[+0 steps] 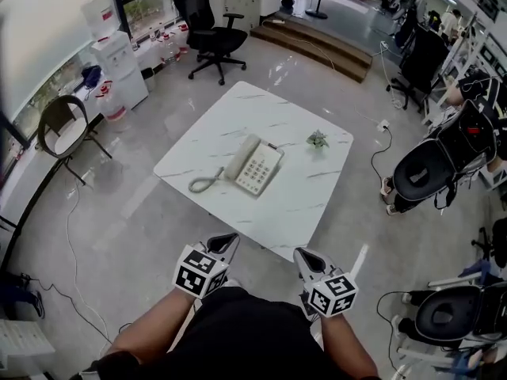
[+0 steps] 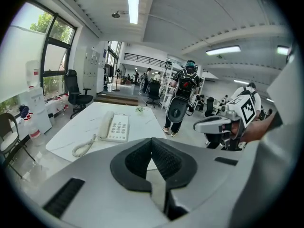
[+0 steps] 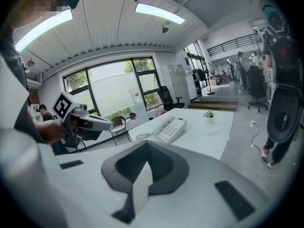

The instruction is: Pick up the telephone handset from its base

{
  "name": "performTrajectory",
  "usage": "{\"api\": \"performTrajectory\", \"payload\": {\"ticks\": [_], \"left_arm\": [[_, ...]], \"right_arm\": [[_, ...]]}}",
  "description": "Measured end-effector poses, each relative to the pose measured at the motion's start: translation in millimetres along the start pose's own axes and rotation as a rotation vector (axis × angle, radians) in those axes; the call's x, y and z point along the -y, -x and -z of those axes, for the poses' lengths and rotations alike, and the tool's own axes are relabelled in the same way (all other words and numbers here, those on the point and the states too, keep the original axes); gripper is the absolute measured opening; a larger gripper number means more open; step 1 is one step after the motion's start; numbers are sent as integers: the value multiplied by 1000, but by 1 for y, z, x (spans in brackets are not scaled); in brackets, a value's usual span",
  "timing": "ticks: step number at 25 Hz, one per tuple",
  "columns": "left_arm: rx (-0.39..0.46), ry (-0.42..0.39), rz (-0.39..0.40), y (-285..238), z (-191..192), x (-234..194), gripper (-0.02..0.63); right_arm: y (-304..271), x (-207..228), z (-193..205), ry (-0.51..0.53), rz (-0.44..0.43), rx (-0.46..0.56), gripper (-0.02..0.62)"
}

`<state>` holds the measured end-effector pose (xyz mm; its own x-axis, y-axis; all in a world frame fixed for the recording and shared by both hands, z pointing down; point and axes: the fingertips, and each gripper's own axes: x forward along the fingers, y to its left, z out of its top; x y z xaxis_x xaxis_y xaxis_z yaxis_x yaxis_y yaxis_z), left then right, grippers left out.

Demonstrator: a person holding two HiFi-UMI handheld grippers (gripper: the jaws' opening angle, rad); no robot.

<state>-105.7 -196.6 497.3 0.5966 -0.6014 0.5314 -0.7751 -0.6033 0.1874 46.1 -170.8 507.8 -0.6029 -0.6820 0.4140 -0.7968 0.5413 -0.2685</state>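
A cream telephone (image 1: 255, 168) lies on a white marble table (image 1: 214, 133), its handset (image 1: 241, 157) resting on the base's left side and a coiled cord (image 1: 204, 184) trailing to the left. Both grippers hover over the floor short of the table's near edge and hold nothing. My left gripper (image 1: 225, 241) is shut; my right gripper (image 1: 308, 256) also looks shut. In the left gripper view the telephone (image 2: 116, 127) lies ahead beyond the closed left gripper (image 2: 153, 147). The right gripper view shows the telephone (image 3: 170, 128) ahead of the right gripper (image 3: 146, 152).
A small potted plant (image 1: 318, 139) stands at the table's far right. A black office chair (image 1: 209, 32) and wooden steps (image 1: 317, 46) lie beyond. A chair (image 1: 65, 127) and water dispenser (image 1: 119, 68) stand left; black round seats (image 1: 426, 169) and floor cables sit right.
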Motion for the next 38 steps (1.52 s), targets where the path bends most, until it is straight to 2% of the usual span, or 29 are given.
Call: {"api": "performTrajectory", "payload": {"ticks": [3, 7, 11, 15, 23, 28, 38], "left_arm": [[-16, -16, 20, -9, 0, -20, 5], [-27, 6, 39, -14, 3, -34, 5], [-36, 8, 41, -25, -3, -47, 5], [-16, 3, 42, -29, -14, -47, 5], [-1, 6, -28, -43, -36, -67, 5], [30, 14, -74, -51, -53, -78, 5], [13, 6, -133, -64, -57, -92, 9]], "right_arm": [[-18, -3, -2, -8, 24, -9, 2], [-29, -10, -2, -6, 30, -39, 2], [-41, 0, -9, -11, 50, -33, 2], [-48, 5, -20, 9, 26, -18, 2], [-69, 27, -55, 62, -27, -13, 2], [-82, 39, -62, 63, -61, -18, 2], [-101, 54, -65, 38, -105, -19, 2]]}}
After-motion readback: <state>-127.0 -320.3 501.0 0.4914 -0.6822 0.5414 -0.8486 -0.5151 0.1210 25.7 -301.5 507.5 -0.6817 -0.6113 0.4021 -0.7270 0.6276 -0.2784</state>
